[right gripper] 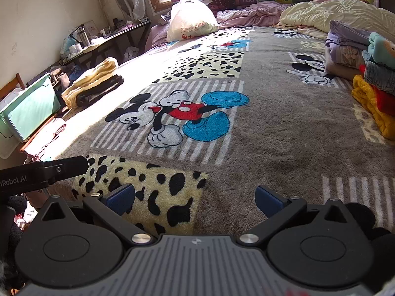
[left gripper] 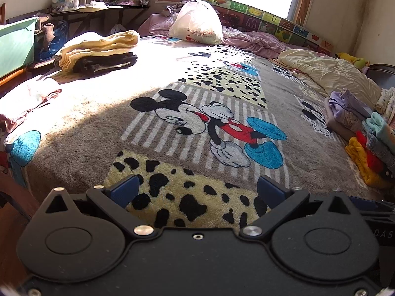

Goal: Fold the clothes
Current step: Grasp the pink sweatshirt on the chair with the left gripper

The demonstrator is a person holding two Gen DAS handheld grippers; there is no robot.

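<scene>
The bed (left gripper: 284, 103) is bare across its middle. At its right edge sits a stack of folded clothes (left gripper: 370, 145); at the far left, a folded yellow-and-dark pile (left gripper: 98, 51). Nearer on the left lies a pink garment (left gripper: 27, 103), rumpled; it looks unfolded to me. So I judge some folding done and at least that piece left. My left hand-held gripper (left gripper: 196, 191) and right hand-held gripper (right gripper: 195, 198) both gape wide, holding nothing.
</scene>
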